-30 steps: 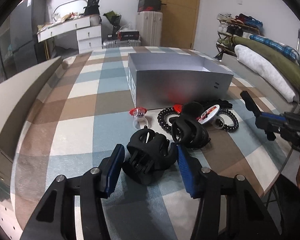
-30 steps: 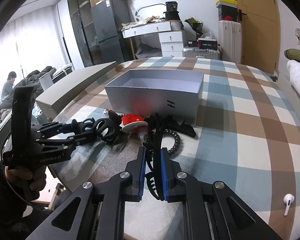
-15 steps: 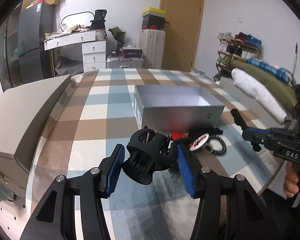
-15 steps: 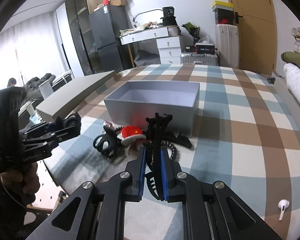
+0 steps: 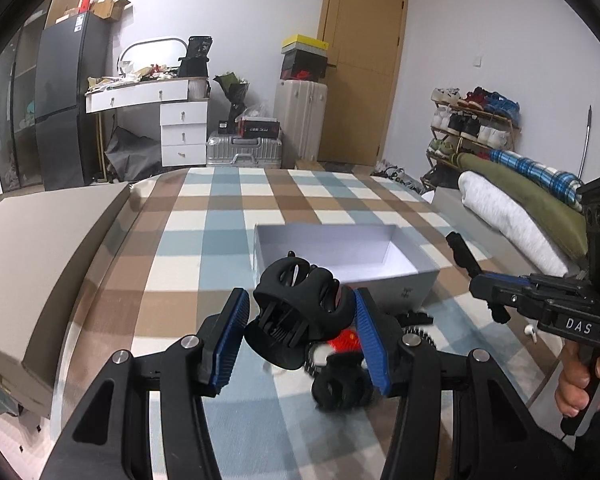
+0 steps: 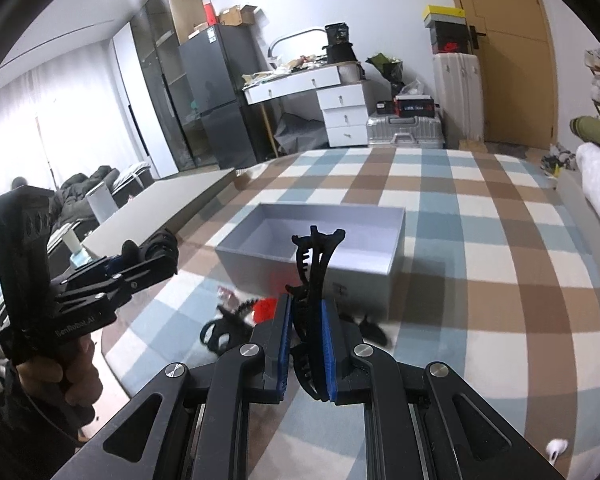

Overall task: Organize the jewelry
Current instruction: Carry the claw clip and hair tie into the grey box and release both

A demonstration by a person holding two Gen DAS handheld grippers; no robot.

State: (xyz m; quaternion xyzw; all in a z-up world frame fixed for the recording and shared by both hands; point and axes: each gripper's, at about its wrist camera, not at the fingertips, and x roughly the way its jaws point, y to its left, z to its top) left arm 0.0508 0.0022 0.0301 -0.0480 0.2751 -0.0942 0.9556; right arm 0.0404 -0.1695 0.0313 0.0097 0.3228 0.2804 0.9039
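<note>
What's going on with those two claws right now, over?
Left gripper shut on round claw clip. Right gripper shut on flat black clip. Grey box ahead, open, nothing blocking.

checked table (image 5: pixel 204 240) bears grey box (image 5: pixel 400 280), lid (image 5: pixel 32 248), earbud (image 6: pixel 556 449).

White walls (image 5: pixel 240 12); wooden door (image 5: pixel 360 64) at 12 o'clock in left wrist view; white suitcase (image 5: pixel 300 120) at its left with stacked shoe boxes (image 5: pixel 304 58) on top; silver suitcase (image 5: pixel 242 152) lying flat on the floor at 11; white dressing table (image 5: pixel 156 112) with drawers, cluttered top, arched mirror (image 5: pixel 150 50); dark fridge (image 5: pixel 70 96) at 10, cardboard boxes (image 5: pixel 104 4) on it; shoe rack (image 5: pixel 472 120) at 2; rolled bedding (image 5: pixel 516 208) at 3; plaid blue-brown-white tablecloth (image 5: pixel 220 224) fills the foreground; sheer curtains (image 6: pixel 60 120), bright daylight, at 9 in right wrist view.
</note>
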